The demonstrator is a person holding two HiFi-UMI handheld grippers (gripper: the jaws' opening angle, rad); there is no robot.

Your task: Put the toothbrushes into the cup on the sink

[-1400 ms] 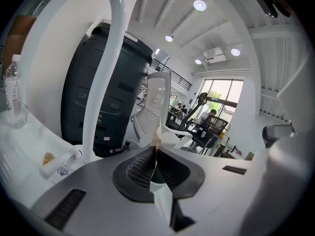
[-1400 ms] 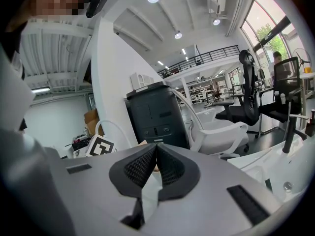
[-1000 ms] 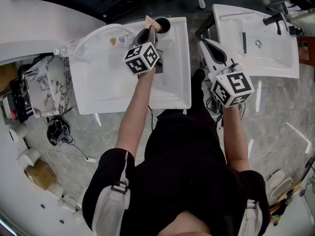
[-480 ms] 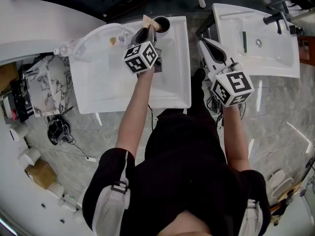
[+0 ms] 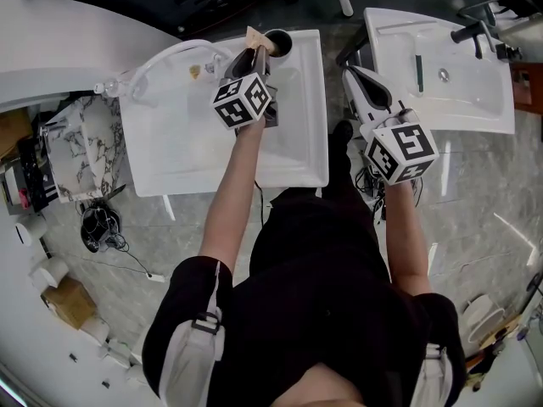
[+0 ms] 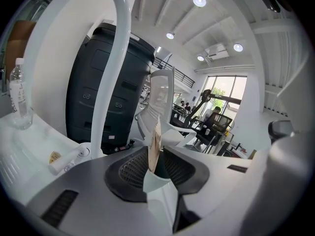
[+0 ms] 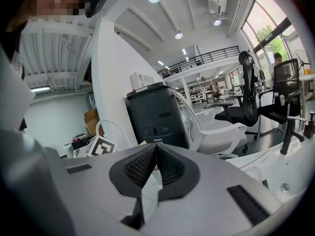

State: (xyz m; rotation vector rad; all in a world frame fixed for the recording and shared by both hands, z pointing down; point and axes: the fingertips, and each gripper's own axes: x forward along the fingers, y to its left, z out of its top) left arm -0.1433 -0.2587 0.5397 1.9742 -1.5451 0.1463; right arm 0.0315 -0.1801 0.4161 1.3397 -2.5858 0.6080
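Observation:
In the head view my left gripper (image 5: 254, 54) reaches over the back of the white sink (image 5: 305, 142), just left of the dark cup (image 5: 279, 41) on its rim. It is shut on a thin tan toothbrush (image 5: 254, 35), which stands upright between the jaws in the left gripper view (image 6: 154, 142). My right gripper (image 5: 350, 74) hangs in the gap between the two sinks, shut with nothing in it (image 7: 155, 150). A dark green toothbrush (image 5: 420, 73) lies in the right-hand sink (image 5: 501, 108).
A white curved faucet (image 5: 174, 55) arches over the left sink's back edge, close to my left gripper (image 6: 156, 155). A small tube (image 6: 66, 161) and a clear bottle (image 6: 18, 95) stand on that rim. A black faucet (image 5: 475, 30) is on the right sink.
Almost nothing: the left gripper with the tan toothbrush has crept a touch leftward beside the cup. The right gripper has stayed put.

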